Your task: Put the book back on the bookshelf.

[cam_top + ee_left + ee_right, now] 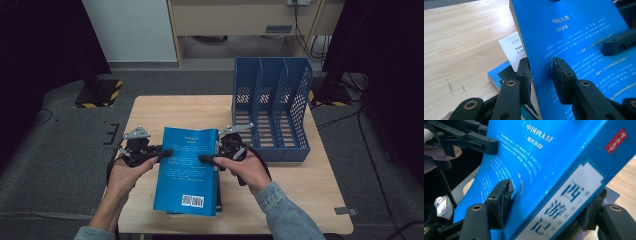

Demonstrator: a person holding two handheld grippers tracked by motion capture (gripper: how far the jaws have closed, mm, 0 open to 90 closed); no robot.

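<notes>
I have the blue book (187, 170) clamped at both long edges, left gripper (162, 152) and right gripper (206, 159), just above the book (499, 77) on the table (300, 190). I should keep both grips even and level while carrying toward the blue rack (272, 107).

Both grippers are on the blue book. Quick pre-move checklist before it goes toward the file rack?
1. Left gripper jaws clamp the blue book at its page edge: ok.
2. Right gripper jaws straddle the spine side, one on each cover: ok.
3. Book lifted off the second book lying under it: ok, a gap shows in the left gripper view.
4. File rack slots free of other items: ok.
5. Table path from book to rack unobstructed: ok.
6. Grip firm enough for tilting the book upright: cannot tell.
</notes>
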